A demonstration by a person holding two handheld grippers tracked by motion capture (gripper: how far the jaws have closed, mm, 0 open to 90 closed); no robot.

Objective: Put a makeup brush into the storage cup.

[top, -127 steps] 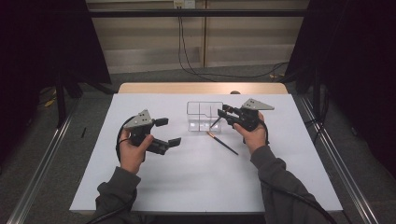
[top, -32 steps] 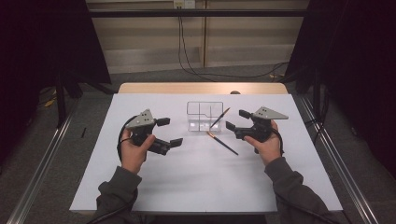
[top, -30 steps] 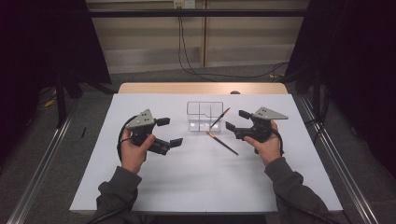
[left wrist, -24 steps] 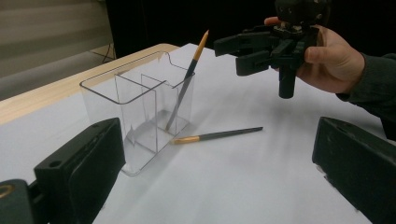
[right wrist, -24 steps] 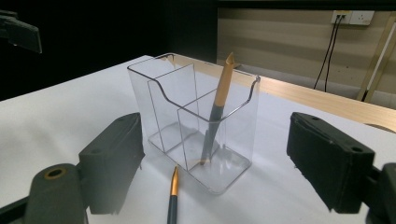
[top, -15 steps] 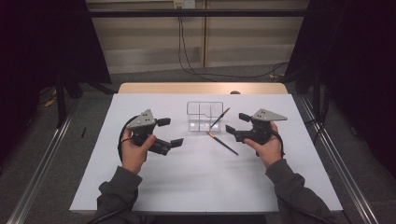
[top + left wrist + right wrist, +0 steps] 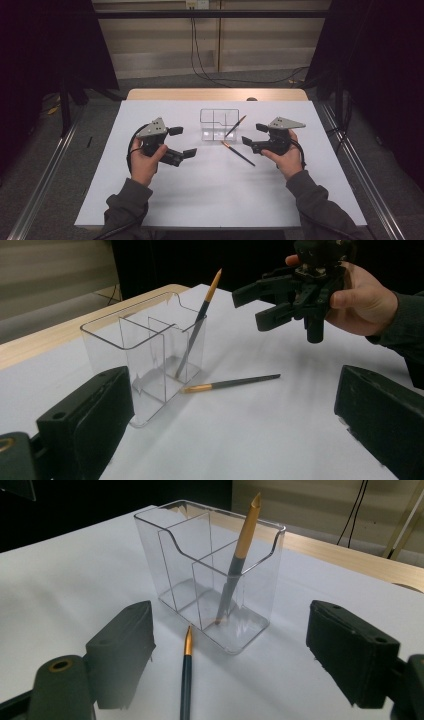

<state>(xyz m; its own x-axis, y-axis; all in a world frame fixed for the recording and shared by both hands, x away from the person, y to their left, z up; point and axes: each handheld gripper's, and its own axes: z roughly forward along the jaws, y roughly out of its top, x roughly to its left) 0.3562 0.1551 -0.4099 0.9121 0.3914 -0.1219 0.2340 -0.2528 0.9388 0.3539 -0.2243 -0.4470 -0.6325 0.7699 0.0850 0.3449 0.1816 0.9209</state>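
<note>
I have one pencil (image 7: 239,555) standing tilted in the right-hand compartment of the clear holder (image 7: 219,125), and the second pencil (image 7: 239,153) lying flat on the white desk (image 7: 210,200) just in front of the holder, so I judge I'm between placements with the second pickup not yet begun. My right gripper (image 7: 257,135) hovers just beside that lying pencil with its fingers spread wide and empty, and my left gripper (image 7: 181,142) waits well off to the other side, fingers also apart and holding nothing. Next I'd lower the right gripper over the dark shaft, straddle it across its width, close, then tip it upright into a compartment.
</note>
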